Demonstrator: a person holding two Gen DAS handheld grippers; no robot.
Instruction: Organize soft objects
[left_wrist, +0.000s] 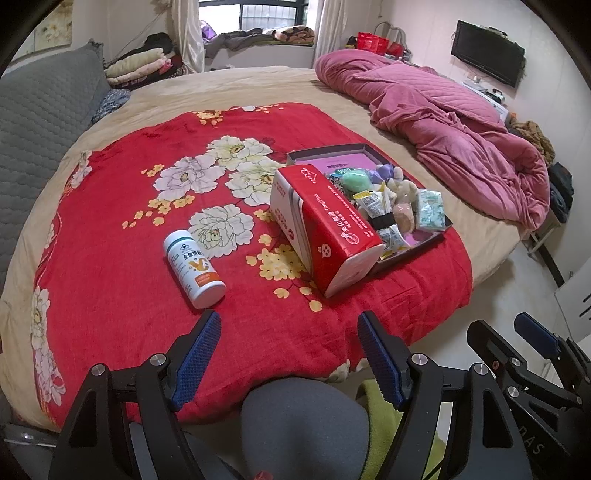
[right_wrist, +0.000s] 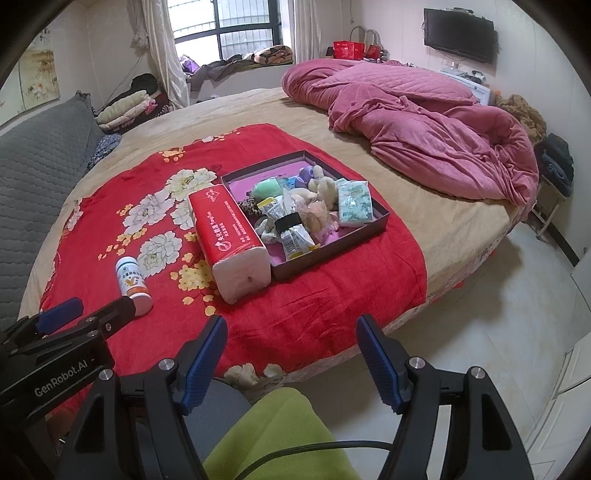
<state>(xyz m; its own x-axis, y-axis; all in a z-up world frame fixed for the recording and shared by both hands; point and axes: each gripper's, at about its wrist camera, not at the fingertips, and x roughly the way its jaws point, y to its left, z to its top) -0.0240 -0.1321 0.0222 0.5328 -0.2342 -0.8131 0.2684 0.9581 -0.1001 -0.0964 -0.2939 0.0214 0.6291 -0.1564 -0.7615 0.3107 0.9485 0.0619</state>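
A dark shallow box sits on the red flowered blanket, filled with several soft items: a green sponge, plush pieces, snack packets and a tissue pack. A red tissue package lies against the box's left side. A white bottle lies on the blanket further left. My left gripper hangs open and empty over the blanket's near edge. My right gripper is open and empty too, short of the bed edge.
A crumpled pink duvet covers the bed's far right. A grey quilted cushion lines the left side. Below the grippers are a grey knee and a green garment. Pale floor lies right of the bed.
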